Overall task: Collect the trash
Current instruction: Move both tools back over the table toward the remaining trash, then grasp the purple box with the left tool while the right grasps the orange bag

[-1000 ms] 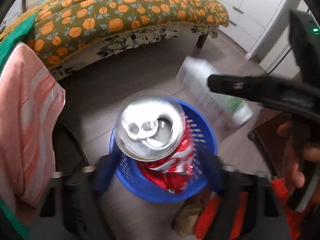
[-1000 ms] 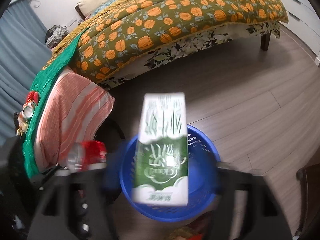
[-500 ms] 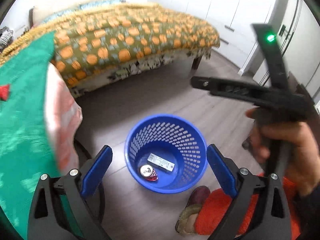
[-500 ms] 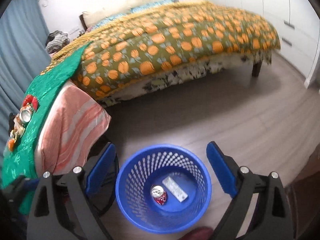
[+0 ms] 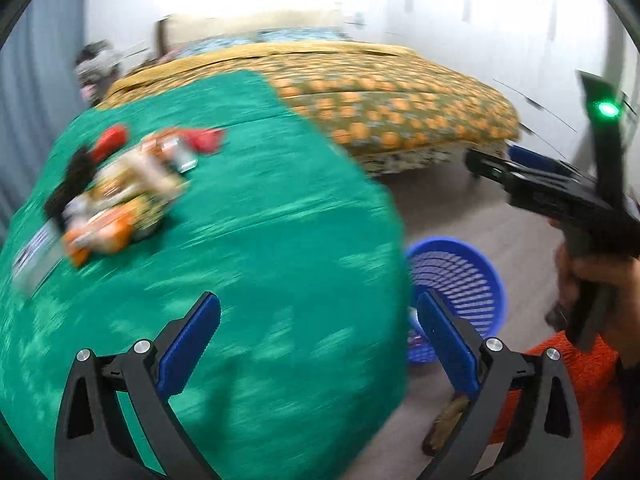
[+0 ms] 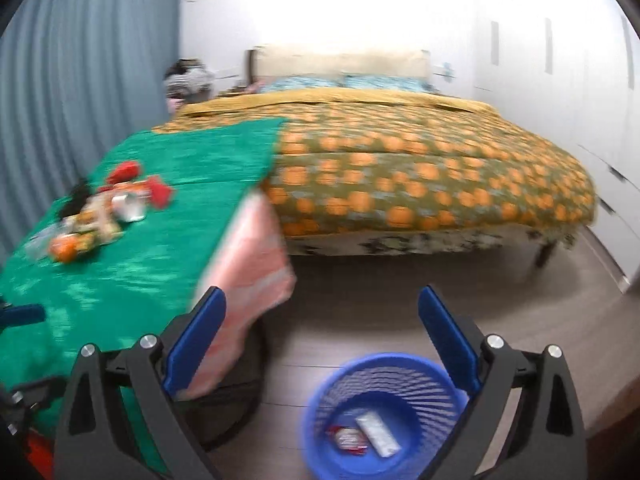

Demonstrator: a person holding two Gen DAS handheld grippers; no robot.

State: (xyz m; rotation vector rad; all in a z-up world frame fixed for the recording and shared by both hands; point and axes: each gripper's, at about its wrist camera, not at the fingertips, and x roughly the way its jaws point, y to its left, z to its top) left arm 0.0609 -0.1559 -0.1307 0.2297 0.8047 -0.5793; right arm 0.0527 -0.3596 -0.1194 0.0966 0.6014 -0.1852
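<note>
Blue-padded jaws on the left gripper (image 5: pixel 318 338) and right gripper (image 6: pixel 322 340) stand apart, emptied; the can (image 6: pixel 350 437) and carton (image 6: pixel 378 436) now lie in the basket (image 6: pixel 320 408). Remaining trash (image 5: pixel 120 192) waits upper left.

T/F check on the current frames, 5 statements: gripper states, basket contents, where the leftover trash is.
1. The left gripper is open and holds nothing. True.
2. The blue basket is empty. False: a crushed red can and a white carton lie at its bottom.
3. A pile of trash sits on the green cloth. True.
4. The right gripper is shut on a carton. False: its jaws stand wide apart with nothing between them.
5. The basket stands on the bed. False: it stands on the wooden floor, beside the cloth-covered table.
</note>
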